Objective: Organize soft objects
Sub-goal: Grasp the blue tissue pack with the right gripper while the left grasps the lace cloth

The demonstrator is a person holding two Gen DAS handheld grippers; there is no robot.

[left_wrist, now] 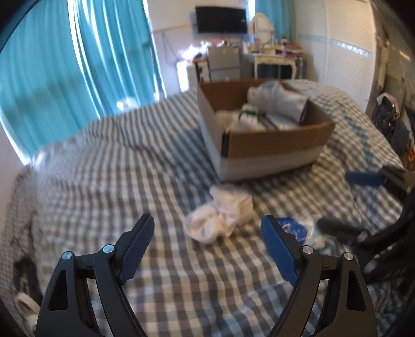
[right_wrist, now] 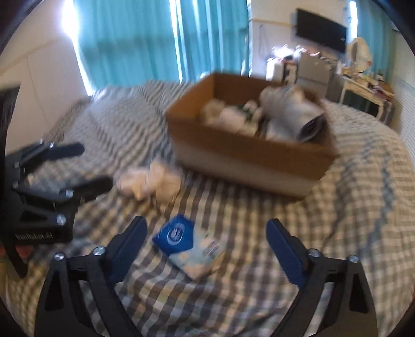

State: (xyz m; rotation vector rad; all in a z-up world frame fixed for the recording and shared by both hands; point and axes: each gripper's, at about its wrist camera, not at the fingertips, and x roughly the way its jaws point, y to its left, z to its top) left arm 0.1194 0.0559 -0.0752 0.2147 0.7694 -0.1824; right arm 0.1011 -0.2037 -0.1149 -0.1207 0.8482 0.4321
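Note:
A crumpled white cloth bundle (left_wrist: 220,215) lies on the checked bed, just ahead of my open, empty left gripper (left_wrist: 207,246). It also shows in the right wrist view (right_wrist: 150,181). A blue and white soft packet (right_wrist: 186,243) lies between the open fingers of my right gripper (right_wrist: 207,243), which is empty; the packet shows partly behind the left gripper's right finger (left_wrist: 293,228). A cardboard box (left_wrist: 272,147) with several folded white and grey items stands beyond, also in the right wrist view (right_wrist: 246,160).
The checked bedspread (left_wrist: 116,168) covers the bed. Turquoise curtains (left_wrist: 64,64) hang at the left. A dresser with mirror (left_wrist: 272,57) and a wall TV (left_wrist: 220,19) stand at the back. The left gripper (right_wrist: 59,171) shows at left in the right wrist view.

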